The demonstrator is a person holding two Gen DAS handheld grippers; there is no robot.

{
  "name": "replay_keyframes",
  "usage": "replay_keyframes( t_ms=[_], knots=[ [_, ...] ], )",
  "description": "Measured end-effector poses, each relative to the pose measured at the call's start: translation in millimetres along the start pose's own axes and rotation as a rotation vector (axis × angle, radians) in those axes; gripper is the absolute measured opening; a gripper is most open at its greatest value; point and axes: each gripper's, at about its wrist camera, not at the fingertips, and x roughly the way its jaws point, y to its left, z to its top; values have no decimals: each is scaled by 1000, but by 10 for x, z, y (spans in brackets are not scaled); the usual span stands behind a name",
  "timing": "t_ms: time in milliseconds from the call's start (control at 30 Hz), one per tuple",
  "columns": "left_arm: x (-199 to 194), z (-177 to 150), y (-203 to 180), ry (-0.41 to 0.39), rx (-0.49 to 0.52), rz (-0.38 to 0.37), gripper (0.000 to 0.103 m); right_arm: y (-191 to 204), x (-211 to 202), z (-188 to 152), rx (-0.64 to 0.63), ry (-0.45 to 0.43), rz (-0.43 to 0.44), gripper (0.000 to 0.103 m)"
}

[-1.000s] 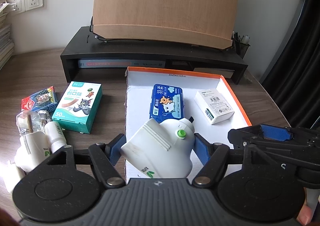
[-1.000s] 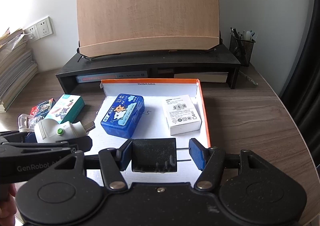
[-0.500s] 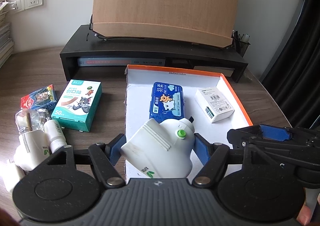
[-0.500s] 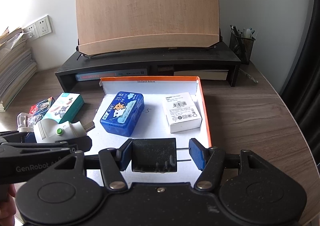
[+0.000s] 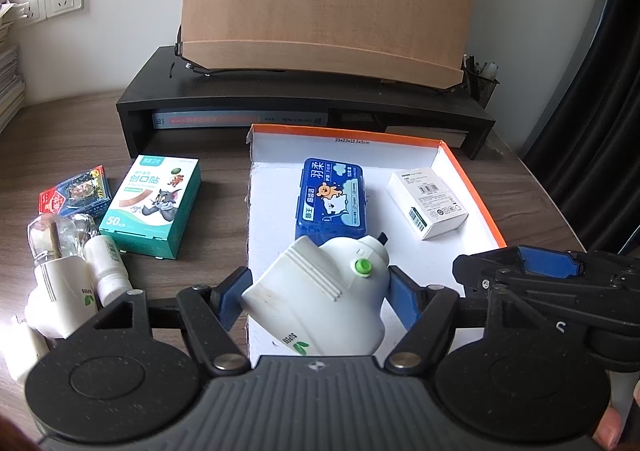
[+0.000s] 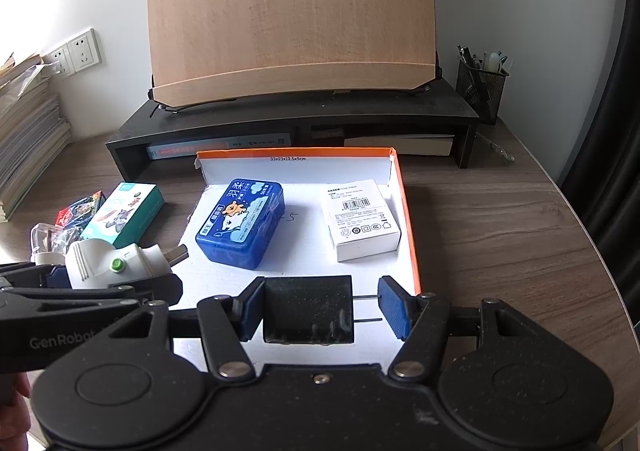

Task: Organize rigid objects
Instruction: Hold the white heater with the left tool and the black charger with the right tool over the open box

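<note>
A: What is held by the left gripper (image 5: 316, 293)?

B: A white plastic plug-in device with a green button (image 5: 326, 293) is clamped between its blue pads, above the near edge of the shallow white cardboard tray with orange rim (image 5: 472, 187).

A: And the right gripper (image 6: 320, 309)?

B: A black plug adapter with two metal prongs (image 6: 308, 309) is gripped, prongs against the right pad, over the tray's near end. A blue plastic tissue case (image 6: 240, 227) and a white carton (image 6: 362, 223) are seen lying inside the tray.

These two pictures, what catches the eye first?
Each gripper grips something over the near end of a white tray: the left gripper a white plug-in device, the right gripper a black plug adapter. Behind, a blue box lies in the tray.
</note>
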Motion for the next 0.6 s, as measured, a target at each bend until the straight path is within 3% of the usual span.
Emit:
replay_keyframes(
  t_ms=[600],
  knots=[
    [14,-57,-45,20,10,-4,73,-26,17,-41,-1,15,-14,73]
  ],
)
